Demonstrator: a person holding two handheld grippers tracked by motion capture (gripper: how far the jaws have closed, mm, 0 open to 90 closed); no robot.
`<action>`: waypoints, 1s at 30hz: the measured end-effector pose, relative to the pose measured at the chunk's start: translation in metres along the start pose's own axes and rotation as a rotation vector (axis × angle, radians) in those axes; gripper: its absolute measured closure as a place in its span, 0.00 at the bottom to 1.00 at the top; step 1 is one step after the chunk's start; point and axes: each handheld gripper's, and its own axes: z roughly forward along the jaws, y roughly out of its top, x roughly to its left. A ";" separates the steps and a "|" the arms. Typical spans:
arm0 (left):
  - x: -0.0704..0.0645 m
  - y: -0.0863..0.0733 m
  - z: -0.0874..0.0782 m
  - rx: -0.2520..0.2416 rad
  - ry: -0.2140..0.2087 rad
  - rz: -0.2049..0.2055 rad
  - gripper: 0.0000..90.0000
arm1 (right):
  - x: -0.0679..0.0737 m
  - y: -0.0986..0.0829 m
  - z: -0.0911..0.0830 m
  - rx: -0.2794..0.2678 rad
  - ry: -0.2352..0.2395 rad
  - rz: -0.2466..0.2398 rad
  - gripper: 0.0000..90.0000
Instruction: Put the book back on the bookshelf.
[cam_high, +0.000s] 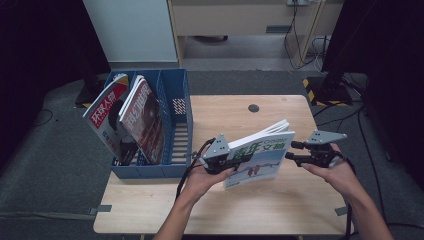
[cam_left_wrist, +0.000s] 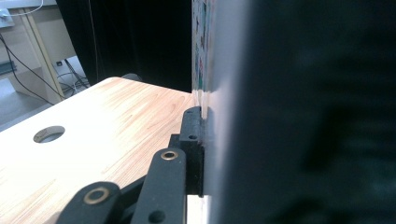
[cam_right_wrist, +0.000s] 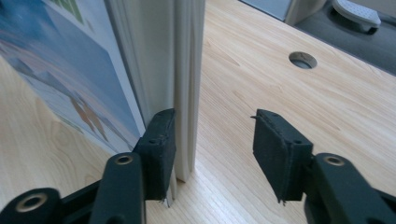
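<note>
biggest risk, as a guess: the magazine (cam_high: 260, 152) is carried by one side only. the left gripper (cam_high: 220, 161) is pinching its left edge, one black jaw pressed flat on the cover in the left gripper view, the other hidden behind the pages, and the magazine stands nearly upright on the table (cam_high: 235, 200), lower edge at or just above the wood, right of the blue file rack (cam_high: 172, 125). the right gripper (cam_high: 299, 152) has its jaws spread around the page edge (cam_right_wrist: 189, 93); one jaw is right against the pages, the other is well off, so it gives no real hold. if the left hand lifts now, the soft pages could fan open, sag or slip out of the pinch.

next risk: if the right jaws close off-centre they may catch only some pages and crease them.

smaller risk: the rack already holds two magazines (cam_high: 127, 117) leaning in its left slots; swinging this one over could knock them or hit a divider. the right slot looks free.

surface: light wood tabletop with a round cable hole (cam_high: 253, 108), otherwise bare. room: grey carpet floor, dark curtains on both sides, pale cabinet at the back, loose cables and a black-yellow hazard strip (cam_high: 312, 90) on the floor to the right.
</note>
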 end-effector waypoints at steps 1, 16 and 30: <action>0.000 0.000 0.000 0.000 -0.001 0.001 0.81 | 0.000 -0.001 0.001 0.005 -0.002 0.000 0.52; -0.001 0.000 0.000 -0.001 0.001 0.003 0.81 | 0.003 -0.024 0.021 0.091 -0.095 0.048 0.33; -0.002 0.000 0.000 -0.006 0.034 -0.002 0.81 | 0.008 -0.052 0.033 0.136 -0.121 0.102 0.31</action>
